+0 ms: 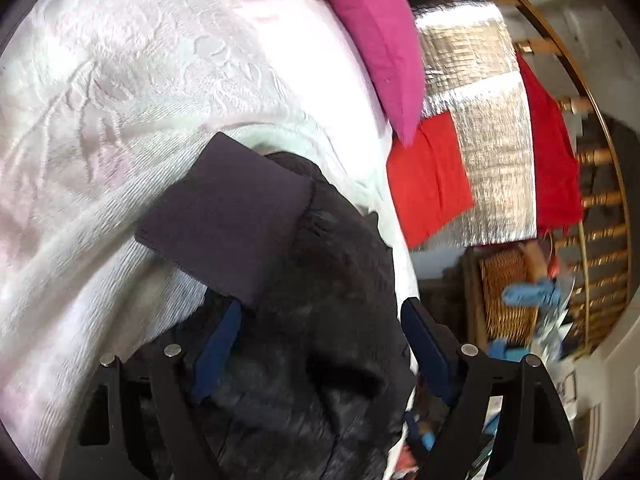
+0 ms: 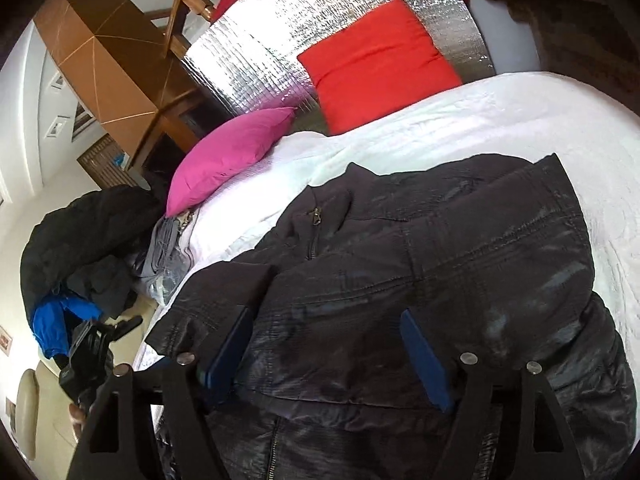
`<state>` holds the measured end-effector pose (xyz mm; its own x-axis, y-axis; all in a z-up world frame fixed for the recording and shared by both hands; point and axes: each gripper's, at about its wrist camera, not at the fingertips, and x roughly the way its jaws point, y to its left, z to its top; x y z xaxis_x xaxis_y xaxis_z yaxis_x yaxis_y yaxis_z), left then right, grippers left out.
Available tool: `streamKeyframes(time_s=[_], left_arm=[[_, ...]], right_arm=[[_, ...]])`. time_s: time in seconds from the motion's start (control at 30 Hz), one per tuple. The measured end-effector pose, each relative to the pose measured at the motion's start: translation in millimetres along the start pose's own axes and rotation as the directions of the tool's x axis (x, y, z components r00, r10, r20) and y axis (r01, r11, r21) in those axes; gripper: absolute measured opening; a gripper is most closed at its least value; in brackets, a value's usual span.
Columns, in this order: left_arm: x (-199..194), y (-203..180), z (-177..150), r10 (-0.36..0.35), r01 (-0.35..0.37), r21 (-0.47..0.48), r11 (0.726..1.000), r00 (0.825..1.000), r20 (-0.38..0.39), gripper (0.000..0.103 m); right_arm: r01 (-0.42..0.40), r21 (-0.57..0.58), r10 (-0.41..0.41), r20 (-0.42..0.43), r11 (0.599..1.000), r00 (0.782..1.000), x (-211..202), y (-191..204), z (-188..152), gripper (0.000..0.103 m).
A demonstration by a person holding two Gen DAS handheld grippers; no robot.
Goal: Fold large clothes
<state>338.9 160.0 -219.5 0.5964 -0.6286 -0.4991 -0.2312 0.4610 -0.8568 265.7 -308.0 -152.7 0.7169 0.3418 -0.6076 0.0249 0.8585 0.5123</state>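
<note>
A dark padded jacket (image 2: 440,248) lies on the white bedspread (image 2: 500,120), zipped, collar toward the pillows, with a sleeve folded across its front. My right gripper (image 2: 326,316) is open just above the jacket's lower front, one finger on each side of a fold. In the left wrist view, the jacket's sleeve (image 1: 320,288) with its smooth dark cuff (image 1: 228,216) lies between the fingers of my left gripper (image 1: 320,308), which is open. The other gripper (image 2: 86,356) shows at the left edge of the right wrist view.
A pink pillow (image 2: 232,152) and a red pillow (image 2: 380,64) lean against a silver foil headboard (image 2: 280,32). A pile of dark and blue clothes (image 2: 80,248) sits left of the bed. A wicker basket (image 1: 508,292) and a wooden railing (image 1: 592,160) stand beyond the bed's edge.
</note>
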Motion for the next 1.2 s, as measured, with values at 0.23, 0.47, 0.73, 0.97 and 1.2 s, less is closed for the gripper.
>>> streamKeyframes(time_s=[0.23, 0.47, 0.73, 0.97, 1.2], left_arm=[[18, 13, 10, 0.012, -0.008, -0.073, 0.997, 0.998, 0.059, 0.038], [27, -24, 7, 0.066, -0.077, 0.089, 0.993, 0.990, 0.128, 0.021], [40, -123, -58, 0.022, -0.075, 0.479, 0.875, 0.993, 0.116, 0.020], [111, -167, -156, 0.174, -0.048, 0.767, 0.640, 0.981, -0.084, 0.024], [104, -153, -162, 0.238, 0.045, 0.781, 0.623, 0.940, -0.244, 0.064]], right_arm=[[0.005, 0.028, -0.005, -0.017, 1.000, 1.000, 3, -9, 1, 0.080], [0.029, 0.043, -0.029, -0.014, 0.999, 0.999, 2, -15, 3, 0.080], [0.055, 0.113, -0.060, 0.042, 0.992, 0.997, -12, -31, 12, 0.080], [0.070, 0.192, -0.091, 0.105, 0.979, 0.990, -32, -55, 25, 0.080], [0.053, 0.218, -0.078, 0.111, 0.975, 0.991, -38, -63, 28, 0.080]])
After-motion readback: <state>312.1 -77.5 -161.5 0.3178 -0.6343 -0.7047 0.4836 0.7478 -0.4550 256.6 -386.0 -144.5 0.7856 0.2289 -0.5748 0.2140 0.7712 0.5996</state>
